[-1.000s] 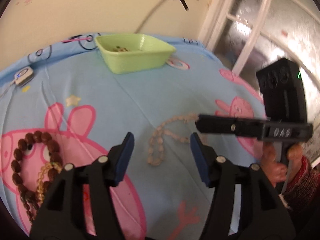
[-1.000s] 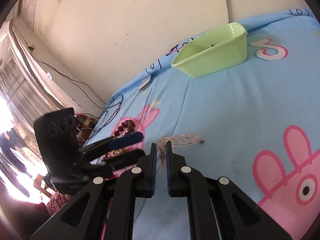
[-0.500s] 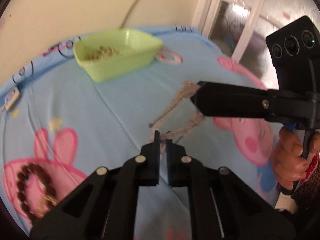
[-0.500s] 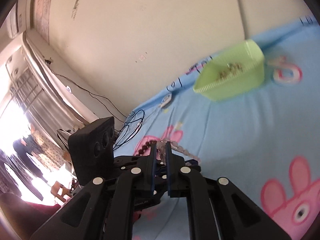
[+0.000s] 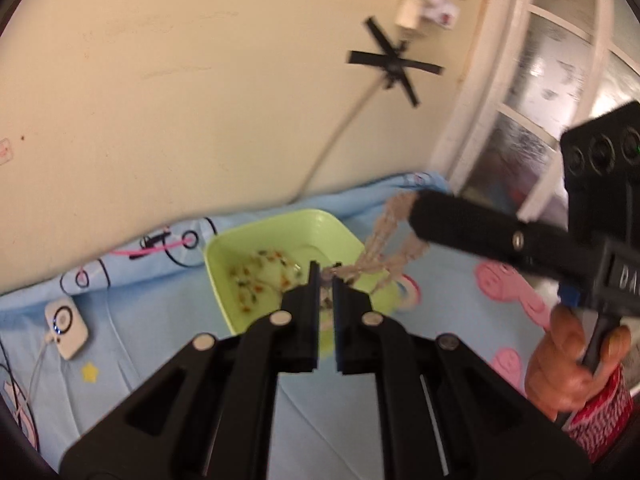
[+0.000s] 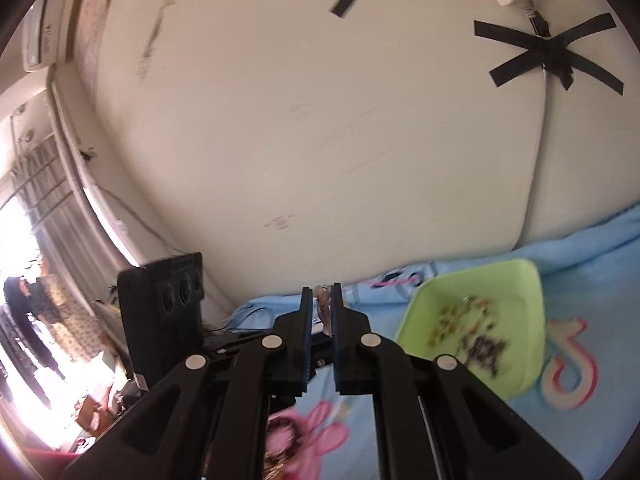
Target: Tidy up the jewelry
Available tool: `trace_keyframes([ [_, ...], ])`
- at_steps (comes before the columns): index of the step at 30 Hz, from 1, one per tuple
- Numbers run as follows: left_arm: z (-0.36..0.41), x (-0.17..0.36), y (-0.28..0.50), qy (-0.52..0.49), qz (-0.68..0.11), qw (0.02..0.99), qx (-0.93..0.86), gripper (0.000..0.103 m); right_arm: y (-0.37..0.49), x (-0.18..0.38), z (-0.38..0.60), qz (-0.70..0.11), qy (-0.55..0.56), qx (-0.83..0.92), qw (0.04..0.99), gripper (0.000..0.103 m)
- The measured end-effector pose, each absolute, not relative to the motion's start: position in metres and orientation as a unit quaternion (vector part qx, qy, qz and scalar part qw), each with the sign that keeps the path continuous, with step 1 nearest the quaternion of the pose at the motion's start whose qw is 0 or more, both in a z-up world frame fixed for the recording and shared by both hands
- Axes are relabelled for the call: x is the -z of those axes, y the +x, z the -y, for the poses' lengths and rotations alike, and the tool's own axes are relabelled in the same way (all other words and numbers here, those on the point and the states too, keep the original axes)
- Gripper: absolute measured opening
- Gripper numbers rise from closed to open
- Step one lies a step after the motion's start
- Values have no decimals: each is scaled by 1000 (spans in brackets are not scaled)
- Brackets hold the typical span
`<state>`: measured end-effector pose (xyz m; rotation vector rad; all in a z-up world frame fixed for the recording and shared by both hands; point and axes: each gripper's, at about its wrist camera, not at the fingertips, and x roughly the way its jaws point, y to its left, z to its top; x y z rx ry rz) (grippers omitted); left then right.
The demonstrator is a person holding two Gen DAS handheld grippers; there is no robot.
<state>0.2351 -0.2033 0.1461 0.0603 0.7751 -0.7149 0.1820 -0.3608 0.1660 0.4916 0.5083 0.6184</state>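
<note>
A pale pink bead necklace (image 5: 384, 240) hangs stretched between both grippers, above the blue bedsheet. My left gripper (image 5: 326, 276) is shut on its lower end, just in front of the green tray (image 5: 320, 224), which holds small jewelry pieces. My right gripper (image 6: 322, 304) is shut on the other end of the necklace (image 6: 323, 309); it shows in the left wrist view (image 5: 416, 208) as a black arm to the right of the tray. The green tray (image 6: 520, 280) lies to the right in the right wrist view.
A white charger with a cable (image 5: 66, 326) lies on the sheet at left. A dark bead bracelet (image 6: 280, 440) lies on the pink cartoon print. The wall with taped cable (image 5: 394, 64) stands close behind the tray. A window frame (image 5: 520, 100) is at right.
Both grippers have lifted the necklace off the sheet and carried it toward the green tray. The left gripper, open one second ago, is now shut on the necklace.
</note>
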Motion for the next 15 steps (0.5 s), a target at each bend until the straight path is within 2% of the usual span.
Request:
trace_keyframes([
  [3, 211, -123, 253, 35, -395, 860, 322, 7, 206, -145, 363, -266, 232, -272, 895, 0],
  [4, 214, -109, 261, 42, -416, 857, 302, 12, 214, -132, 361, -274, 223, -249, 902, 0],
  [5, 214, -100, 267, 44, -430, 854, 290, 23, 219, -122, 358, -284, 211, -233, 906, 0],
  [6, 212, -90, 271, 39, -447, 849, 280, 24, 230, -103, 352, -310, 192, -211, 907, 0],
  [10, 188, -90, 260, 18, -442, 852, 280, 24, 236, -69, 359, -344, 220, -189, 893, 2],
  [15, 146, -115, 201, -23, -392, 876, 282, 24, 189, -83, 372, -283, 247, -188, 908, 2],
])
